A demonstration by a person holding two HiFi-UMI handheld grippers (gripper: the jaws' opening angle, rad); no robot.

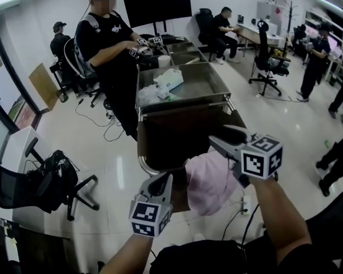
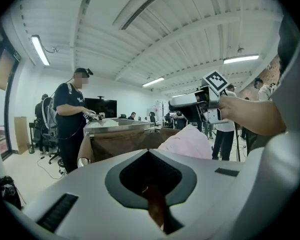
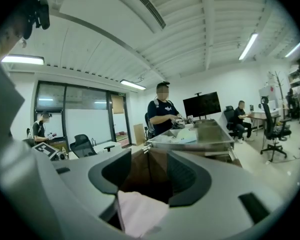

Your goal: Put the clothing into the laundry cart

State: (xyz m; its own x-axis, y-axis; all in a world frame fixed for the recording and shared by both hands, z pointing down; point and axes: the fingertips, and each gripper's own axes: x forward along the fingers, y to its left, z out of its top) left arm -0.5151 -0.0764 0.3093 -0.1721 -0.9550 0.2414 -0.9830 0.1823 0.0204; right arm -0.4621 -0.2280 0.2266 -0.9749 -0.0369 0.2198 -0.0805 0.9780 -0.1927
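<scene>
The laundry cart (image 1: 160,131) has a brown cloth bag that opens just ahead of me. A pink garment (image 1: 210,181) hangs over the bag's near edge. My right gripper (image 1: 220,141) is above it, shut on the garment, and pink cloth (image 3: 139,213) shows between its jaws. My left gripper (image 1: 164,180) sits low at the bag's near rim. It is shut on a strip of brown bag cloth (image 2: 155,204). From the left gripper view the pink garment (image 2: 187,141) hangs under the right gripper (image 2: 190,102).
A metal tray (image 1: 208,84) with white clothes (image 1: 167,81) covers the cart's far half. A person (image 1: 111,44) stands at its far left corner with grippers. A black office chair (image 1: 46,181) is at my left; cables lie on the floor. Other people stand at the right.
</scene>
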